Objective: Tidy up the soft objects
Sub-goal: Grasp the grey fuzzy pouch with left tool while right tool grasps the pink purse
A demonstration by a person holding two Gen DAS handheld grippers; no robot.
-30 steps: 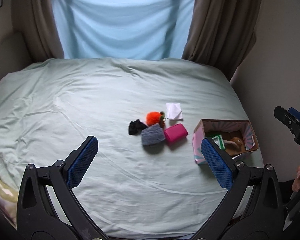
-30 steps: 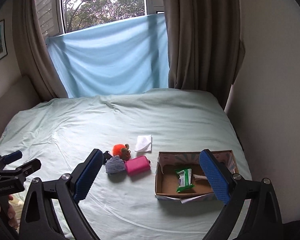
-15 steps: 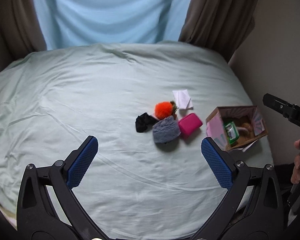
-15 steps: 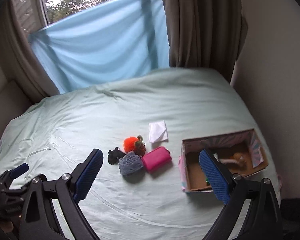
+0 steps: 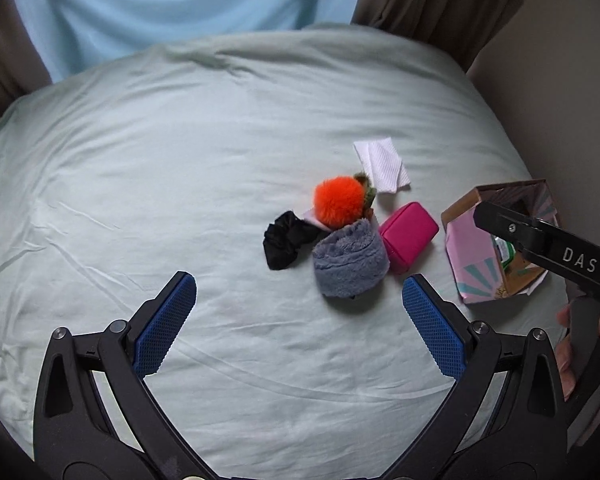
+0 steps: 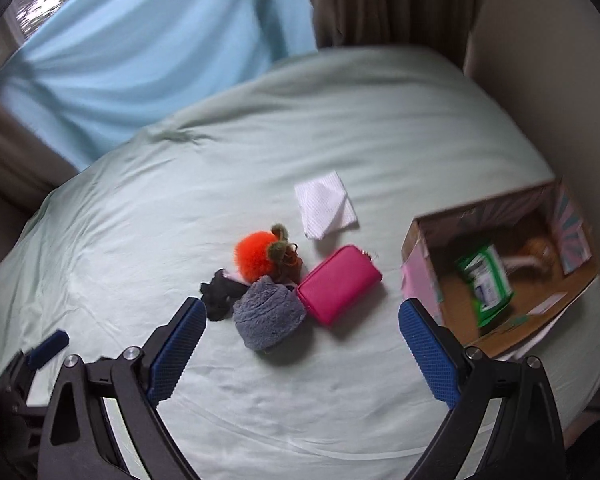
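Five soft things crowd together mid-bed, so a grab at the grey fleece roll [image 6: 269,316] could drag the black scrunchie [image 6: 220,296] or pink pouch [image 6: 339,283] along. Both the left gripper [image 5: 300,320] and right gripper [image 6: 302,344] gape wide, holding nothing. Farther off, the box [image 6: 424,264] by the bed's right edge looks blurred, probably holding wipes.

The left gripper [image 5: 299,312] hung with its jaws spread wide and nothing between them. The right gripper [image 6: 302,338] was equally wide and empty. At the left camera's three o'clock, the right hand [image 5: 576,344] gripped its handle.
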